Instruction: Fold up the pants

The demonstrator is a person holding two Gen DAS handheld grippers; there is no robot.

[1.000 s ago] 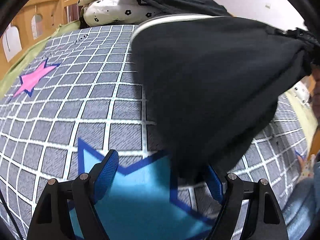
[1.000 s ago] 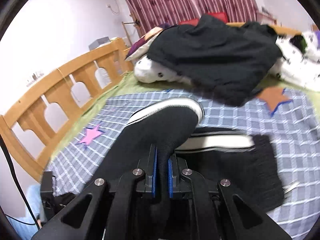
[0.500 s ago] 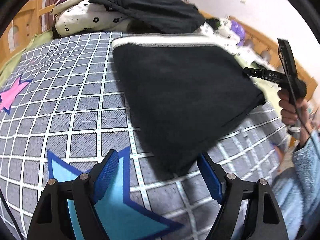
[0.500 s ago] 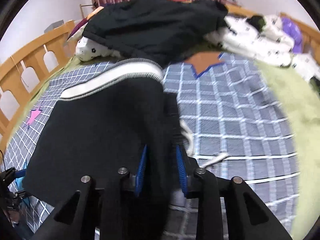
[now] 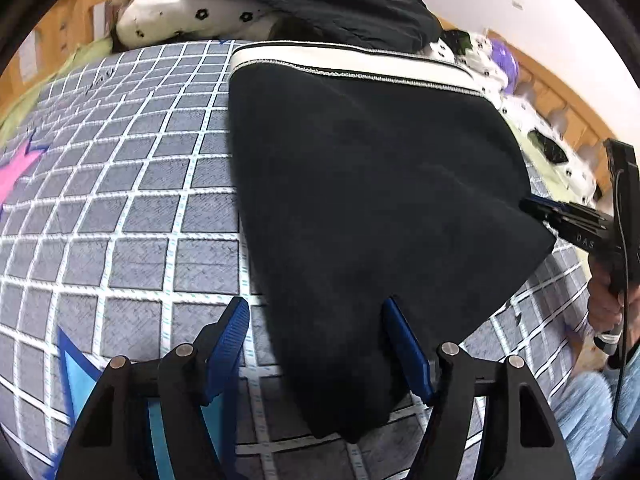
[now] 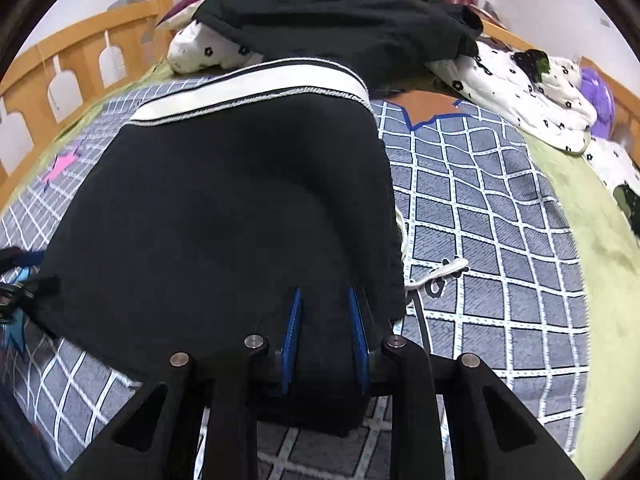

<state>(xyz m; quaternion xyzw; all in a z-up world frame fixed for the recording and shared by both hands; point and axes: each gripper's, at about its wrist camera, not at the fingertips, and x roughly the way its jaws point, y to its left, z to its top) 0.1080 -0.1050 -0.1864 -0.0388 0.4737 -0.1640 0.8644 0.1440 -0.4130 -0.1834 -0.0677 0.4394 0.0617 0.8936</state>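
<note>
The black pants (image 5: 372, 184) with a white waistband (image 5: 352, 62) lie folded flat on the grey checked bedspread (image 5: 120, 208). My left gripper (image 5: 316, 320) is open, its blue pads on either side of the pants' near corner. In the right wrist view the pants (image 6: 224, 208) fill the middle. My right gripper (image 6: 324, 320) is open a little, with the fabric's near edge lying between its pads. A white drawstring (image 6: 436, 272) trails out to the right. The right gripper also shows in the left wrist view (image 5: 560, 216) at the pants' right corner.
A pile of black clothes (image 6: 340, 20) sits on white spotted bedding (image 6: 532, 92) at the head of the bed. A wooden rail (image 6: 60, 68) runs along the left. A green blanket (image 6: 600, 280) lies to the right.
The pants were held up by my shut right gripper, then laid down flat on the bed. The right gripper has opened. The left gripper moved in to the pants' near corner.
</note>
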